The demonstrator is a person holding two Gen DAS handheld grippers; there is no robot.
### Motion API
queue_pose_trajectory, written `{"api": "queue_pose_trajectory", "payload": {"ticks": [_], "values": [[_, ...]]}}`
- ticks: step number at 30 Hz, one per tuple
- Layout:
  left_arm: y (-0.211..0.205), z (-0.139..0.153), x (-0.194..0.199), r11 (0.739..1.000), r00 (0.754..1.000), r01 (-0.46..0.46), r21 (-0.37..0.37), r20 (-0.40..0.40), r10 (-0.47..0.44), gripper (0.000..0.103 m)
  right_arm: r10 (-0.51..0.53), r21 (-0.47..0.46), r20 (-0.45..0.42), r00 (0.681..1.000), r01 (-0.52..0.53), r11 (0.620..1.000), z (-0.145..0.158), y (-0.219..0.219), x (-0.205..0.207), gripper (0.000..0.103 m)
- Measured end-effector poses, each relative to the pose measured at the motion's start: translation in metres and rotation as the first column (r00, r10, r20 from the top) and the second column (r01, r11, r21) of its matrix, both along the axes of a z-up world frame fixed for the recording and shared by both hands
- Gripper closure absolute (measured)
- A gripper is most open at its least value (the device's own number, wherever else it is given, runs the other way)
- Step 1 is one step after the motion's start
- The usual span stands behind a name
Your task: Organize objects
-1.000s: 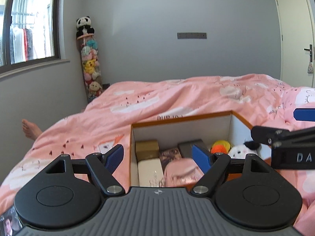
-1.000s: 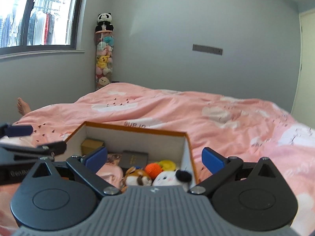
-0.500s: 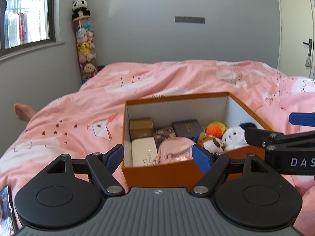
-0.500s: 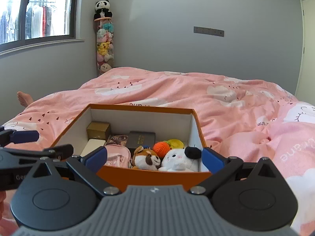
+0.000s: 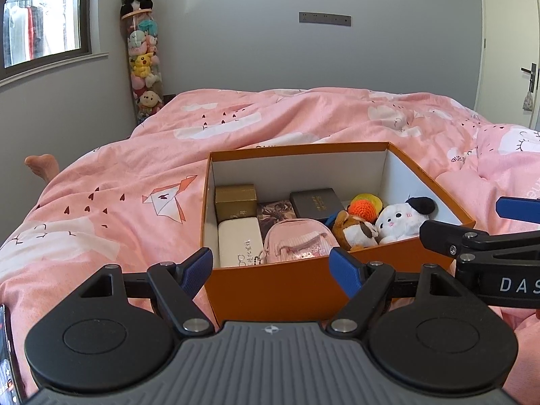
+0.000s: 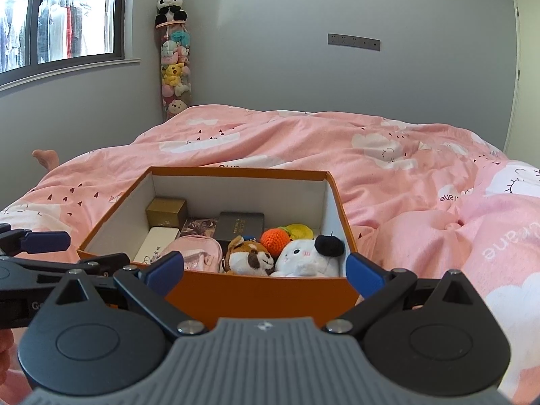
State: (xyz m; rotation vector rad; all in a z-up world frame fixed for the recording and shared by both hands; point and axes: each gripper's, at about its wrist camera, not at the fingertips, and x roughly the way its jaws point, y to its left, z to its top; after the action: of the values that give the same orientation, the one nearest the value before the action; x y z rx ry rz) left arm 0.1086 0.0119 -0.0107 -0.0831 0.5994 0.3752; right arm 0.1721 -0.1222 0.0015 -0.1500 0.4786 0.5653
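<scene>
— Orange box [image 5: 297, 287] on the bed [image 5: 135, 209], all of it in view now. A second ago I saw only its far wall over my left claw [image 5: 271, 268]; both claws have drawn back and risen since, so the near wall shows too.

— What's inside?

— Gold box [image 5: 235, 200] and white case [image 5: 239, 243] at the left, pink pouch [image 5: 297, 241] in the middle, dark box [image 5: 317, 202] behind it. At the right sit the brown plush [image 6: 249, 258], white plush [image 6: 305, 258] and orange ball [image 6: 276, 239]. Something yellow lies behind the ball; I can't tell what.

— And your claws?

— Both spread wide, holding nothing. My right claw [image 6: 265, 270] hovers before the near wall, just beside the left one.

— So where does that leave the tidying?

— Everything I can see already lies in the box and nothing lies loose on the quilt, so I judge the packing done. Pulling back suggests I'm finishing, or looking for a lid, though none shows.
</scene>
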Motion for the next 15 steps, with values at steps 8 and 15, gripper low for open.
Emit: {"api": "queue_pose_trajectory", "payload": {"ticks": [8,15], "values": [[-0.0013,-0.0003,0.0011,1.000,1.000,0.003,0.001,-0.010,-0.003,0.011,-0.005,0.000,-0.019,1.000,0.005,1.000,-0.0029,-0.0002,0.0011,0.001],[-0.0017,-0.0004,0.0015,1.000,1.000,0.003,0.001,-0.011,-0.003,0.011,-0.006,0.000,-0.020,1.000,0.006,1.000,-0.0032,-0.0004,0.0012,0.001]]}}
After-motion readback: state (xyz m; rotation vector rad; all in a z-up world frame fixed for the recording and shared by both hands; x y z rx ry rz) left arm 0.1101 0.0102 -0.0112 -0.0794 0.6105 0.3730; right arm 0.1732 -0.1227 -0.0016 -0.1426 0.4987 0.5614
